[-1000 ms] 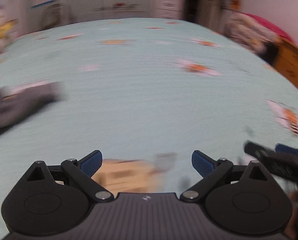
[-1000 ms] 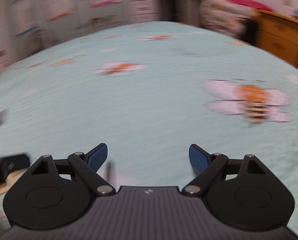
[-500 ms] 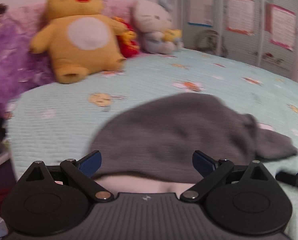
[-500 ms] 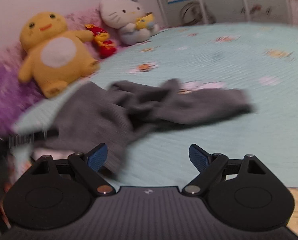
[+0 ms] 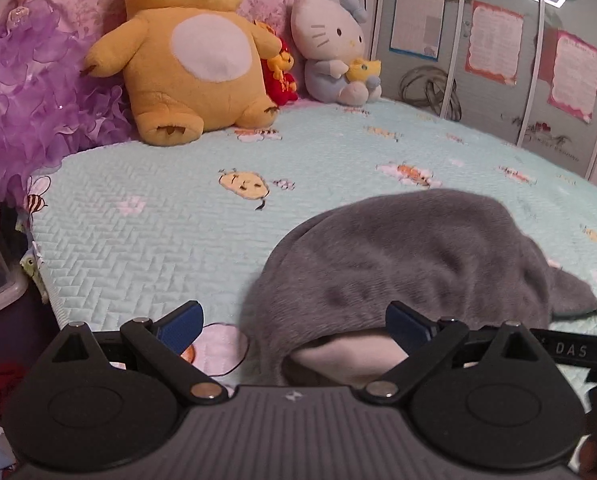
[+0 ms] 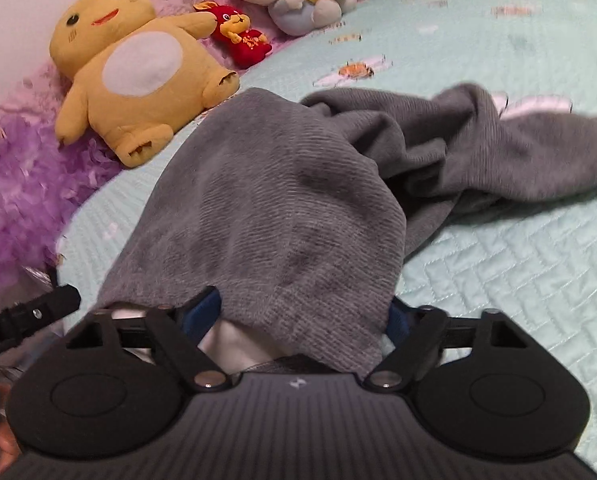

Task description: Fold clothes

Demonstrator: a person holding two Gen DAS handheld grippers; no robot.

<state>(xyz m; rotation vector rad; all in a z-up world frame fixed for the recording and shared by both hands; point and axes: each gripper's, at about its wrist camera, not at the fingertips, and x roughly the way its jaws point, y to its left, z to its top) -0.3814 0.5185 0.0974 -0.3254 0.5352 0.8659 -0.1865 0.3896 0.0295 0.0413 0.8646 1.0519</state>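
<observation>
A grey knit garment (image 5: 418, 260) lies crumpled on the light green quilt (image 5: 158, 232), its pale lining (image 5: 346, 354) showing at the near hem. My left gripper (image 5: 294, 324) is open at that hem; the cloth reaches its right pad (image 5: 408, 322), while the left pad (image 5: 180, 324) is over bare quilt. In the right wrist view the garment (image 6: 282, 200) drapes over my right gripper (image 6: 302, 316). Those jaws are closing with the hem between them, still wide apart. Each gripper's black edge shows in the other's view.
Against the pink pillows stand a big yellow plush (image 5: 190, 48), a white cat plush (image 5: 330, 48) and a small red plush (image 5: 280, 72). A purple ruffled doll dress (image 5: 38, 92) fills the left. Wardrobe doors (image 5: 498, 60) stand behind. The bed's edge drops at left.
Both views swung from bare quilt to the head of the bed. The grey garment came close and now lies between the right jaws, which have narrowed a little.
</observation>
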